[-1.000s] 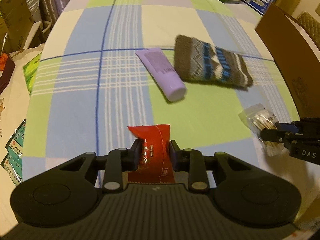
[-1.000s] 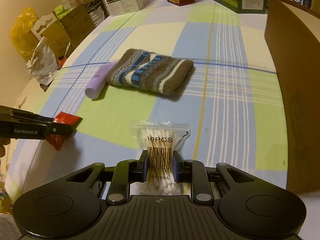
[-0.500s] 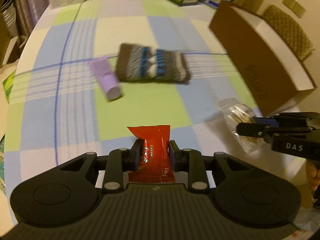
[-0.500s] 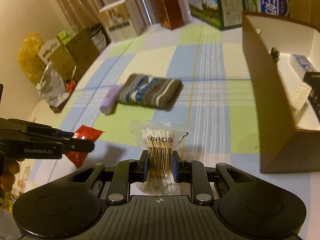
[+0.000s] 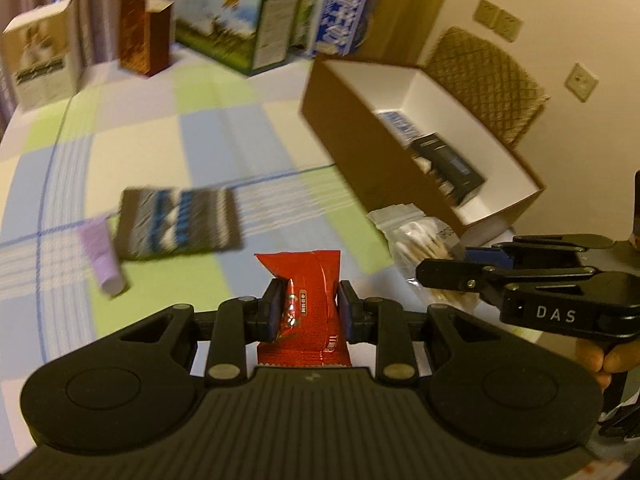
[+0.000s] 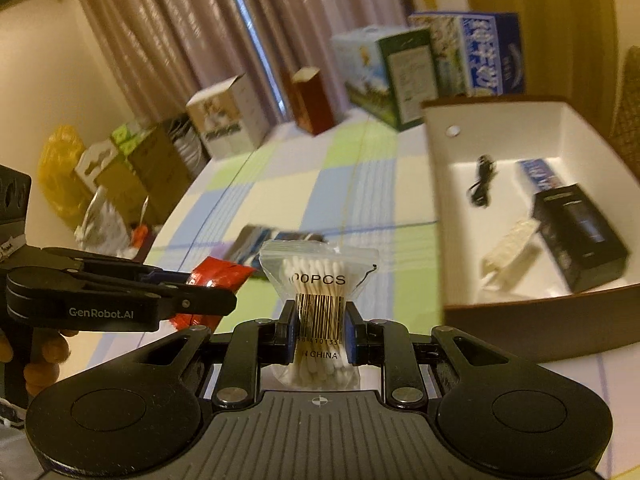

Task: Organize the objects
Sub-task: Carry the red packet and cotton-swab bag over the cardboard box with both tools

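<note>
My left gripper (image 5: pixel 309 310) is shut on a red snack packet (image 5: pixel 304 280), held above the checked tablecloth (image 5: pixel 224 128). My right gripper (image 6: pixel 319 330) is shut on a clear bag of cotton swabs (image 6: pixel 318 276). In the left wrist view the right gripper (image 5: pixel 444 266) shows at the right with the swab bag (image 5: pixel 416 236), close to the near corner of the open brown box (image 5: pixel 352 128). The right wrist view has the left gripper (image 6: pixel 216 298) at the left with the red packet (image 6: pixel 218 274). The box (image 6: pixel 528 320) lies to the right.
A knitted striped cloth (image 5: pixel 176 222) and a lilac tube (image 5: pixel 100 254) lie on the table. Inside the box are a black carton (image 6: pixel 580 232), a blue packet (image 6: pixel 538 172), a black cable (image 6: pixel 482 180) and a pale bar (image 6: pixel 510 246). Cartons (image 5: pixel 240 36) line the far edge.
Both grippers have risen off the table and swung right toward the brown box, each still holding its item. The box's inside has come into view.
</note>
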The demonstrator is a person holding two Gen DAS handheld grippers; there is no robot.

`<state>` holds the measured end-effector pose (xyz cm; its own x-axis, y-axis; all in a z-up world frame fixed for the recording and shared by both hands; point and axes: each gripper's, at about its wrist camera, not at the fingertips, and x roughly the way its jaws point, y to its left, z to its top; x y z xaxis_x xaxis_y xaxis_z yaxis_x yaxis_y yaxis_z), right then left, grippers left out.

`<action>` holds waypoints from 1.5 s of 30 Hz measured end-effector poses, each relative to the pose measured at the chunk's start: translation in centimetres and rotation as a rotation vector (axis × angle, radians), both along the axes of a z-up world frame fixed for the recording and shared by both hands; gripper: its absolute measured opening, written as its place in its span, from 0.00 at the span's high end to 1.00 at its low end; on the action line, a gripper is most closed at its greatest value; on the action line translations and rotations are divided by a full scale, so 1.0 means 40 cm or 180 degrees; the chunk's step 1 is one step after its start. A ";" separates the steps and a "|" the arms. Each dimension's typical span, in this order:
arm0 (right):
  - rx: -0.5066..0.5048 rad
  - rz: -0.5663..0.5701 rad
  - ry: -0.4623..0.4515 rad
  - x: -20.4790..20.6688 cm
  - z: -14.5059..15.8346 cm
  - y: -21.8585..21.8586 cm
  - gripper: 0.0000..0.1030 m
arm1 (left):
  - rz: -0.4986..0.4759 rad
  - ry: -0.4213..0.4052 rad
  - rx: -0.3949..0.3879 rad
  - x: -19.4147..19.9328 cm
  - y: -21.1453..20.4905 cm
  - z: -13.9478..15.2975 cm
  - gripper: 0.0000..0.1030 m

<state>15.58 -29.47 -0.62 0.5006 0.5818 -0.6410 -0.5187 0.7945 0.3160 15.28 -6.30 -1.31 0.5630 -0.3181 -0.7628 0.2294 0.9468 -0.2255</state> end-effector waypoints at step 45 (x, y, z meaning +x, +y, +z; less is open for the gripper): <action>0.0072 -0.0535 0.0202 0.569 -0.033 -0.282 0.80 | -0.0152 -0.0129 0.0320 0.556 -0.466 -0.013 0.77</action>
